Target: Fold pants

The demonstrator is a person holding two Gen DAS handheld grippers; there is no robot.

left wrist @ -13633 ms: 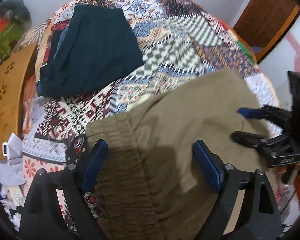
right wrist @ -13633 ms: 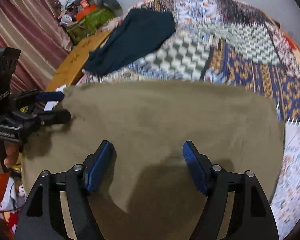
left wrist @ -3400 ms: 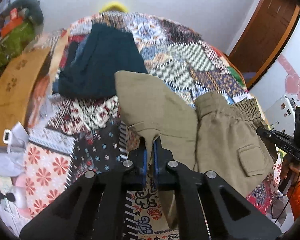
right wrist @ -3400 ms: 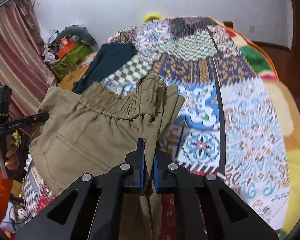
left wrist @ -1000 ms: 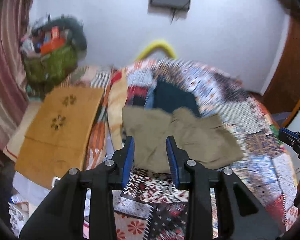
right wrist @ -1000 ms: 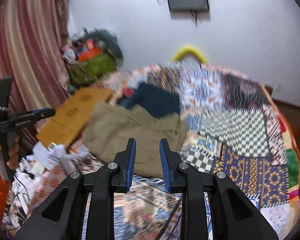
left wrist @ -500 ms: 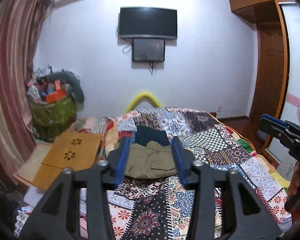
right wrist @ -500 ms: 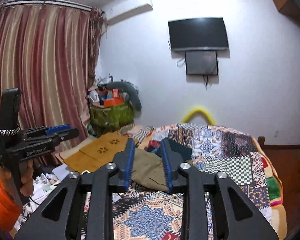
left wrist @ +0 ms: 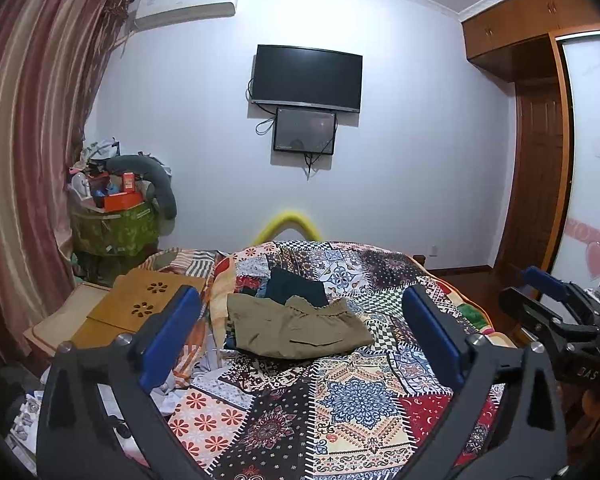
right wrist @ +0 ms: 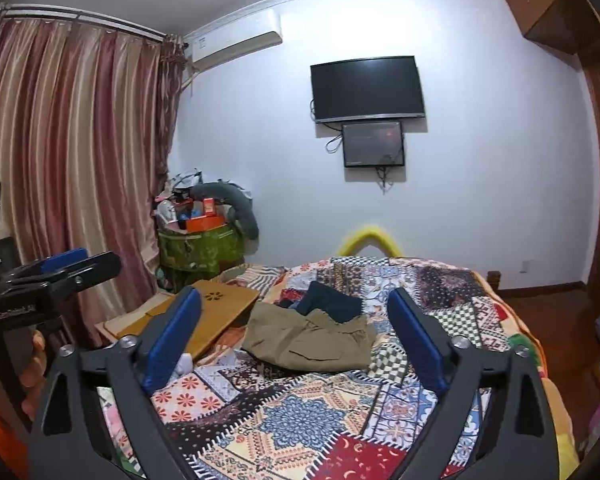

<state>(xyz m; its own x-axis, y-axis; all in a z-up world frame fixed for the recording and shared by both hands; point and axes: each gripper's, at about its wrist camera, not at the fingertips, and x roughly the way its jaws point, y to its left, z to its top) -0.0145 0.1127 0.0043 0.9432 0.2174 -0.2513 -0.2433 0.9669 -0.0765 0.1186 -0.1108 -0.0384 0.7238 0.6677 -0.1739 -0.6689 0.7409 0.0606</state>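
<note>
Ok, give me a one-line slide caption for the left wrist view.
Open left tongs, empty, frame the folded khaki pants lying on the patchwork quilt beside a dark garment.

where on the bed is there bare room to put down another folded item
Bare quilt spreads across the near half, in front of the khaki pants, and right of them toward the wardrobe side. The far left corner is crowded: pants overlap the dark garment, beside the wooden board.

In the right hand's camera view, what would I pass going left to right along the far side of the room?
Striped curtain → green basket piled with clutter → yellow arch behind the bed → wall socket.
</note>
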